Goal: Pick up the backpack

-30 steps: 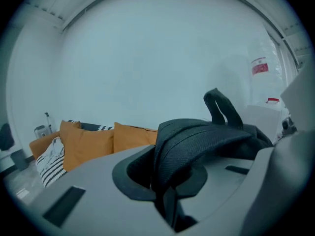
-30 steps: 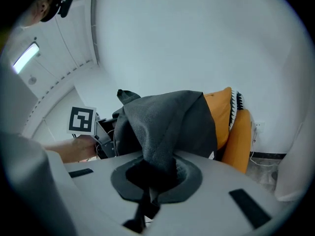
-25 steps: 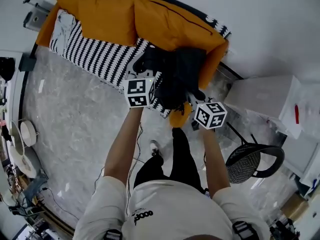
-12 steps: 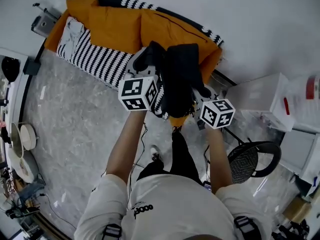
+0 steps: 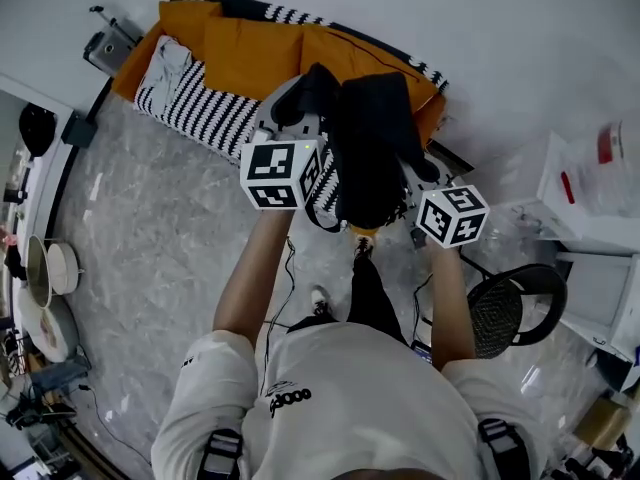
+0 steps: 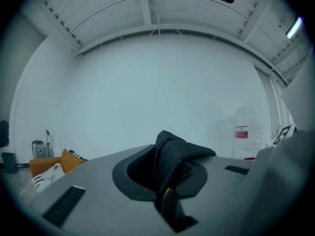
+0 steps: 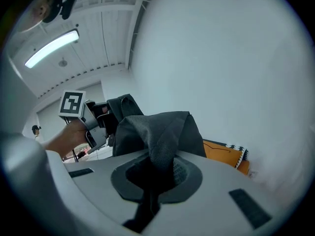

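The black backpack point(image 5: 372, 153) hangs in the air between my two grippers, in front of the orange sofa point(image 5: 250, 56). My left gripper point(image 5: 298, 103) is shut on a mesh shoulder strap point(image 6: 172, 157) at the pack's left side; the strap bunches up between the jaws point(image 6: 169, 193). My right gripper point(image 5: 414, 174) is shut on a fold of the pack's dark fabric point(image 7: 162, 132), which rises out of the jaws point(image 7: 153, 181). In the right gripper view the left gripper point(image 7: 98, 117) shows beyond the pack, with a hand on it.
A black-and-white striped blanket point(image 5: 200, 118) covers the sofa seat. A black mesh chair point(image 5: 505, 313) stands at the right by white boxes point(image 5: 585, 193). A water bottle point(image 6: 244, 136) stands by the wall. Cables and a shoe point(image 5: 320, 298) lie on the marble floor.
Both grippers have risen with the backpack, lifting it off the sofa's right end. The pack now hangs free and higher, closer to the head camera.
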{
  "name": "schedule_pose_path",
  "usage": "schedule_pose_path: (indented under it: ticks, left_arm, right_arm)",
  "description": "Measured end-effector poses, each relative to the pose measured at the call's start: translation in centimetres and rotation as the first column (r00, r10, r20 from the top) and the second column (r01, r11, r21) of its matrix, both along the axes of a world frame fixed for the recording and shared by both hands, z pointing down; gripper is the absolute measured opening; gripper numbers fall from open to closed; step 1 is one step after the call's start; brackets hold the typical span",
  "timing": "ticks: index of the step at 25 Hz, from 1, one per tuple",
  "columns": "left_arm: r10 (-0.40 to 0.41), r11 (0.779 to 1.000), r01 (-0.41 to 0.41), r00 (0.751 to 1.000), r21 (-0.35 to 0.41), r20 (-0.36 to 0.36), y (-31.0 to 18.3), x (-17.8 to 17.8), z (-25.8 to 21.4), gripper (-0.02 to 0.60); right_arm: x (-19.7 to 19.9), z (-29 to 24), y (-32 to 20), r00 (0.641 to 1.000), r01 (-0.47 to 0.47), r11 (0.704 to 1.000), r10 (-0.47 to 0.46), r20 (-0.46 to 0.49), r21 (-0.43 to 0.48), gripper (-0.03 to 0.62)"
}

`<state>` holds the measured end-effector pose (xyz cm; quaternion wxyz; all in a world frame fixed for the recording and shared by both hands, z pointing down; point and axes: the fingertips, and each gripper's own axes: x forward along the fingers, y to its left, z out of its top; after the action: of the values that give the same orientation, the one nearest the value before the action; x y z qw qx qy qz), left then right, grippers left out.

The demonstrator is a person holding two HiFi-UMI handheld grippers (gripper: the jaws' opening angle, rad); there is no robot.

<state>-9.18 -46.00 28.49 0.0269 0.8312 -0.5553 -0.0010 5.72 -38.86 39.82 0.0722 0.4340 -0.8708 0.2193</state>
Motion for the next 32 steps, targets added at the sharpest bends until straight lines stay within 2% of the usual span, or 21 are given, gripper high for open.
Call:
schedule_pose_path:
  ticks: [8,17,24,32]
  left_arm:
    - [0.03,0.999,-0.031,0.999,0.041,0.024,9.2,-2.7,-4.5,0.041]
    - [0.01,0.998,-0.015,0.997,0.066,0.071,18.6,-4.6,-5.3,0.04]
    - [-0.012,0.997,0.007,0.998,0.08,0.062,24.5,-6.8,-5.8,0.04]
    - [-0.024,0.991,0.014,0.997,0.13,0.076,29.9,-8.5,-8.0,0.04]
  right_arm:
    - [-2.7,-4.1,8.3,1.0,0.02,0.999,-0.02,0.007,0.043,0.038]
    - [-5.1,-4.2,17.5,0.998,0.055,0.998,-0.056,0.023,0.032,0.038]
    - [-7.2,-4.6,22.9,0.995,0.103,0.993,-0.103,-0.004,0.054,0.038]
    - [-8.8,-6.8,27.7,0.99,0.141,0.982,-0.139,-0.022,0.124,0.038]
